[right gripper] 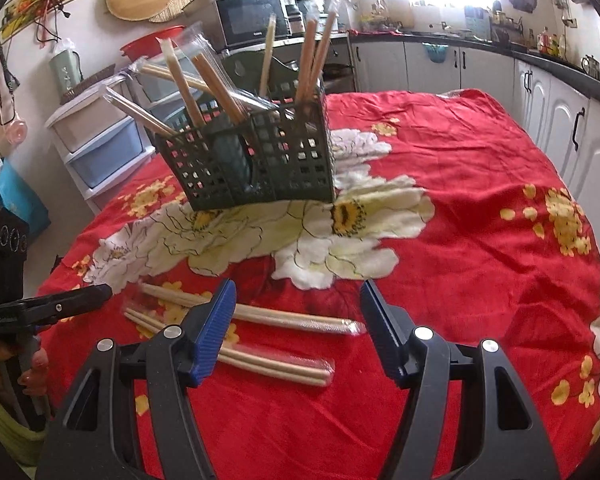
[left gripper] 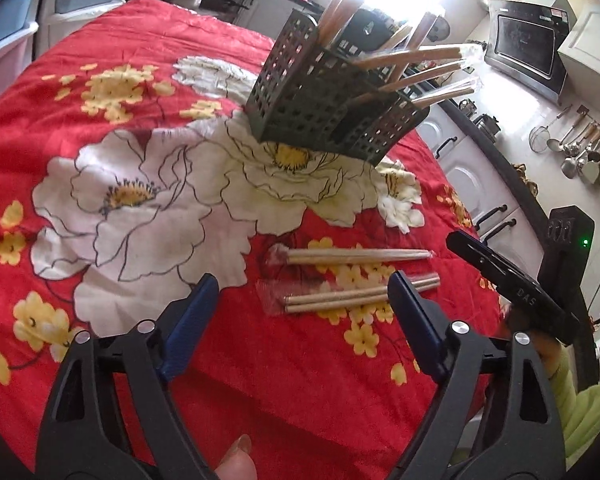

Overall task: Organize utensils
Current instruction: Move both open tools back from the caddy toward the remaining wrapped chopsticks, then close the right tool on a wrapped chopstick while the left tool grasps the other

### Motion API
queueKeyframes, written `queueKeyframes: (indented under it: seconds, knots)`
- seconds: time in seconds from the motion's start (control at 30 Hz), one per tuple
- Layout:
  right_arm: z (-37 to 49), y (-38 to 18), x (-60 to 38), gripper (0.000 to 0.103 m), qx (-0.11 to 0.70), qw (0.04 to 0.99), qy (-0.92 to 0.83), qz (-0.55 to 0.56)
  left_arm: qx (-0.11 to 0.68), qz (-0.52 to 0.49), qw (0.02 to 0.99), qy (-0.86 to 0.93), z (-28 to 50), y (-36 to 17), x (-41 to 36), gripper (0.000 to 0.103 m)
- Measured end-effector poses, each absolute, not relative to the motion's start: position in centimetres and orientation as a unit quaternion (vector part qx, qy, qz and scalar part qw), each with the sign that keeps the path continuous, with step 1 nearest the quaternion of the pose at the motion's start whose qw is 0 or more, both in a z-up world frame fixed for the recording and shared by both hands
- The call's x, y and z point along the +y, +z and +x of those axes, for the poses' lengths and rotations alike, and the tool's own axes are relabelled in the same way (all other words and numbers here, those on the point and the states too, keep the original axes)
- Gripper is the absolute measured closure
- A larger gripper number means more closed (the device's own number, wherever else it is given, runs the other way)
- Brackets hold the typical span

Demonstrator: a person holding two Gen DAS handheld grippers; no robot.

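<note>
A dark green mesh utensil basket point(left gripper: 332, 108) point(right gripper: 260, 160) stands on the red floral tablecloth point(left gripper: 260, 380) point(right gripper: 460, 200), holding several plastic-wrapped pairs of wooden chopsticks. Two more wrapped pairs lie flat on the cloth: a far pair point(left gripper: 356, 256) point(right gripper: 300, 318) and a near pair point(left gripper: 340, 300) point(right gripper: 276, 364). My left gripper point(left gripper: 302, 292) hovers open over the near pair, gripping nothing. My right gripper point(right gripper: 299, 292) is open above both pairs from the other side; its left finger hides part of them. Each view shows the other gripper at its edge.
White cabinets point(right gripper: 560, 128) under a dark counter run along one side of the table. Plastic drawers point(right gripper: 100, 148) stand by the far corner and a microwave point(right gripper: 248, 16) behind the basket. Ladles point(left gripper: 580, 152) hang on the wall. A green sleeve point(left gripper: 580, 412) shows at the right.
</note>
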State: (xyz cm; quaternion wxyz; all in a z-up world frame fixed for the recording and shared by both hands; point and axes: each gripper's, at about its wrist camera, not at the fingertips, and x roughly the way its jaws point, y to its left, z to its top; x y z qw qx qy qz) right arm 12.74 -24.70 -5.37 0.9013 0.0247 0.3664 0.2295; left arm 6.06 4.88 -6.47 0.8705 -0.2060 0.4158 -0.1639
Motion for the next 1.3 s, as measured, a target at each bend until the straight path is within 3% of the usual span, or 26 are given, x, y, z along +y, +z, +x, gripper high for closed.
queueKeyframes:
  seconds: [0.27, 0.37, 0.57, 0.87, 1.03, 1.3]
  knots:
    - [13.4, -7.0, -26.0, 0.043, 0.396, 0.893, 0.211, 0.045, 0.429, -0.213, 0.861, -0.17, 5.9, -7.4, 4.6, 0.039]
    - [13.8, -7.6, -26.4, 0.054, 0.411, 0.884, 0.212, 0.063, 0.433, -0.211, 0.859, -0.174, 6.0, -7.5, 4.1, 0.046]
    - [14.7, -8.6, -26.9, 0.065, 0.434, 0.871, 0.209, 0.1, 0.44, -0.205, 0.857, -0.175, 6.3, -7.8, 3.5, 0.057]
    - [15.1, -9.3, -27.2, 0.088, 0.441, 0.864, 0.213, 0.117, 0.439, -0.203, 0.859, -0.168, 6.6, -8.3, 3.4, 0.067]
    - [15.0, -9.2, -27.0, 0.095, 0.436, 0.868, 0.209, 0.109, 0.44, -0.207, 0.859, -0.162, 6.9, -8.5, 3.7, 0.076]
    - [14.8, -8.6, -26.9, 0.098, 0.42, 0.876, 0.21, 0.105, 0.439, -0.224, 0.855, -0.158, 6.9, -8.8, 4.6, 0.086]
